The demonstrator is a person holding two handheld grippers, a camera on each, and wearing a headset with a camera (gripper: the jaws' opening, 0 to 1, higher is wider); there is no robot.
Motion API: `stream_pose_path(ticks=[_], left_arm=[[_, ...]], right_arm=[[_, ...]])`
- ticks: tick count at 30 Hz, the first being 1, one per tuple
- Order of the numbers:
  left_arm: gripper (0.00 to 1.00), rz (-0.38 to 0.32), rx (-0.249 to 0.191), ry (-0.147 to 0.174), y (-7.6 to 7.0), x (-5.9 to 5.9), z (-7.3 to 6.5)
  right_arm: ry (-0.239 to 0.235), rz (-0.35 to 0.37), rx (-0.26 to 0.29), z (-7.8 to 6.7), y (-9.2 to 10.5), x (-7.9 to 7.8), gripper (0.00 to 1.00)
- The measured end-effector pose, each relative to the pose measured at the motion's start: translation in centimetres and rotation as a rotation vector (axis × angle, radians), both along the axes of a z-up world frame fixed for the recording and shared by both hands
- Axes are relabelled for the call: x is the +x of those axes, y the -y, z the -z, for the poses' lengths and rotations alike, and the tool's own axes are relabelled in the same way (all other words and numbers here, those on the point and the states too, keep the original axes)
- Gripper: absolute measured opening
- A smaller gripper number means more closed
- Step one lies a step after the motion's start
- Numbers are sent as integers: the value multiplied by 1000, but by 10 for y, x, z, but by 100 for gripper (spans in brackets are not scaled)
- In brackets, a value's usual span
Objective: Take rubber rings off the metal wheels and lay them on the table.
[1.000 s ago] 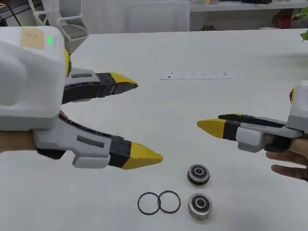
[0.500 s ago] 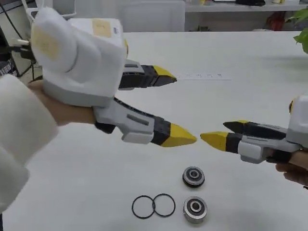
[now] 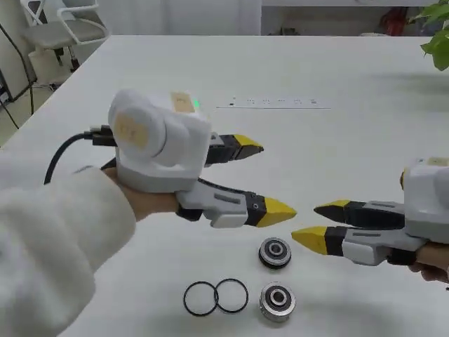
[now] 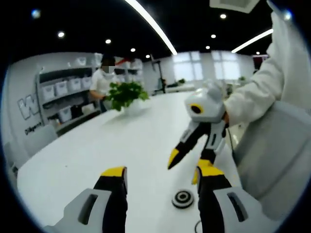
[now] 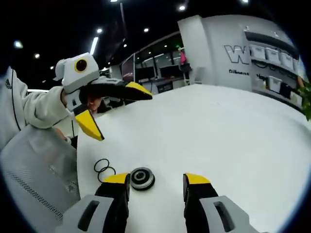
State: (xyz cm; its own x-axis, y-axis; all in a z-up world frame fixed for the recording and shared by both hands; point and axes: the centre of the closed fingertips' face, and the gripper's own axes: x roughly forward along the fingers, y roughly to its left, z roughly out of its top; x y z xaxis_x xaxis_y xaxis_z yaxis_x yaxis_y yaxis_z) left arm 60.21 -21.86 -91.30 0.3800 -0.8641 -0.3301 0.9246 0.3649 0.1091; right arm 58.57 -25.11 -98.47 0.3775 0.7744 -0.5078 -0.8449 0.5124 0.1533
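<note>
Jaws apart, nothing held: left tool (image 3: pixel 276 178) and right tool (image 3: pixel 306 222). Two black rubber rings (image 3: pixel 215 297) lie beside two round metal wheels (image 3: pixel 275 252), near front edge of white desk (image 3: pixel 337 77).

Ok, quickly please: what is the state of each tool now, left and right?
Left tool: open, holding nothing.
Right tool: open, holding nothing.
</note>
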Motion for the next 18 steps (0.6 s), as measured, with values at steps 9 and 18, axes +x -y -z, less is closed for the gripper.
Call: stream_pose_path(ticks=[9, 18], left_arm=[[48, 9, 21, -74, 6, -9, 38], [40, 41, 96, -96, 14, -18, 72]], right_arm=[[12, -53, -77, 16, -2, -4, 37], [0, -105, -115, 28, -11, -12, 35]])
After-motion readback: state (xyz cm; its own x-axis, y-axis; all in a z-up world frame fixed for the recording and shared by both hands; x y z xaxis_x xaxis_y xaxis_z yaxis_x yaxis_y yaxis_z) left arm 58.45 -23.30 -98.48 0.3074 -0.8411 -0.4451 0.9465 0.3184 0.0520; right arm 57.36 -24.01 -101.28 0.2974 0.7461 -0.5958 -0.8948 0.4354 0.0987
